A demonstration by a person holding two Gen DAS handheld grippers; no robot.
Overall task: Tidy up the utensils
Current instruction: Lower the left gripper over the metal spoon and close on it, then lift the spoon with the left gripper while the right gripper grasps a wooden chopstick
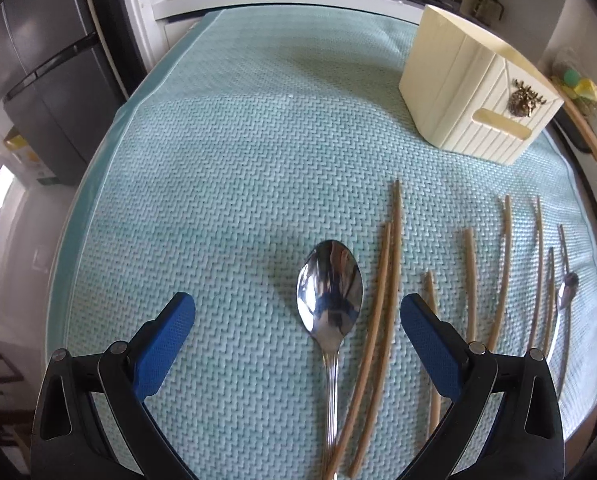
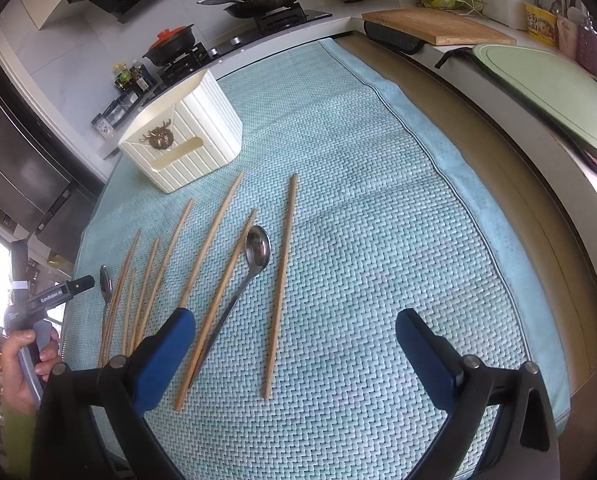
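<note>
A kitchen counter [image 2: 498, 184] covered by a pale teal woven mat [image 1: 234, 168] is carrying everything here, with a stove and pans lining the wall behind it. A cream ribbed holder [image 1: 470, 92] is standing upright at the far side of the mat, and this holder is serving as the landmark below.

Progress: judging by the layout, sorting is barely beginning or not begun. Nothing is showing above the holder's rim in either view, though its inside is hidden. All visible utensils are lying loose on the mat on the near side of the holder: a large spoon [image 1: 330, 292], bowl pointing toward the holder, two chopsticks [image 1: 382, 304] just beside it, further chopsticks fanning out toward the side, and a small spoon [image 2: 254, 264] among them. Every piece is apparently waiting to be moved.

Claws: the left claw [image 1: 298, 344] is hovering released, jaws wide apart, with the large spoon lying between them. The right claw [image 2: 296, 354] is likewise released and grasping nothing, with one chopstick [image 2: 280, 284] between its jaws.

View differences: the right wrist view is showing the person's hand [image 2: 22, 360] gripping the left tool, a wooden cutting board [image 2: 438, 26] and a green board beyond the mat. The left wrist view is showing a dark refrigerator [image 1: 46, 72] and the large spoon's reflective bowl close up.
</note>
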